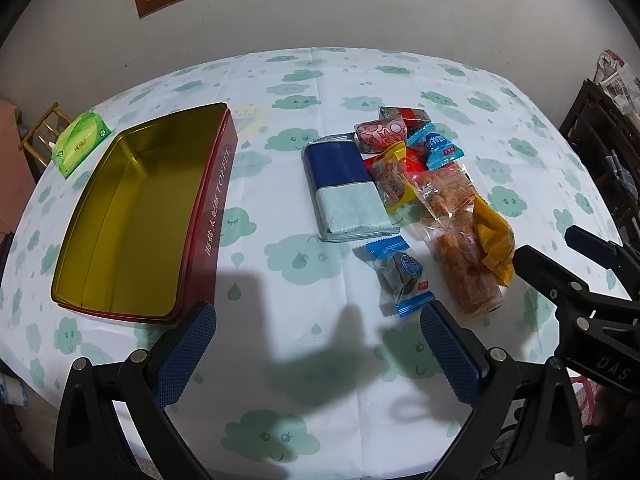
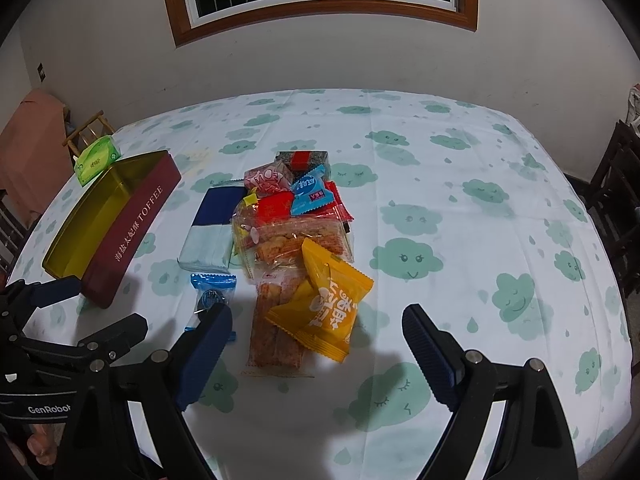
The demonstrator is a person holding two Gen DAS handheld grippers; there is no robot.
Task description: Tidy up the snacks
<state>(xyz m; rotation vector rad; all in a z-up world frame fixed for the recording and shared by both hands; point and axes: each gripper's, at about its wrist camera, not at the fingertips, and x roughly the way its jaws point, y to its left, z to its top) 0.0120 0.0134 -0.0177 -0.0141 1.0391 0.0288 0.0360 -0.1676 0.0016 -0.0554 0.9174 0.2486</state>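
Observation:
A pile of wrapped snacks lies mid-table: a yellow packet (image 2: pixel 326 304) (image 1: pixel 494 240), clear packs of orange crackers (image 2: pixel 276 328) (image 1: pixel 464 248), a blue-and-pale packet (image 1: pixel 344 192) (image 2: pixel 210 228), a small blue-wrapped cookie (image 1: pixel 402 276) (image 2: pixel 210 296), and red, pink and blue sweets (image 2: pixel 288 188) behind. An open red toffee tin (image 1: pixel 136 216) (image 2: pixel 108 228) with an empty gold inside stands to the left. My left gripper (image 1: pixel 316 344) is open and empty above the cloth between the tin and the snacks. My right gripper (image 2: pixel 316 340) is open and empty, just in front of the yellow packet.
The table has a white cloth with green clouds (image 2: pixel 460 220). A green tissue pack (image 1: pixel 80 142) (image 2: pixel 96 158) lies at the far left corner behind the tin. Wooden chairs stand at the left (image 2: pixel 86 128) and a dark one at the right (image 2: pixel 616 192). A wall with a window is behind.

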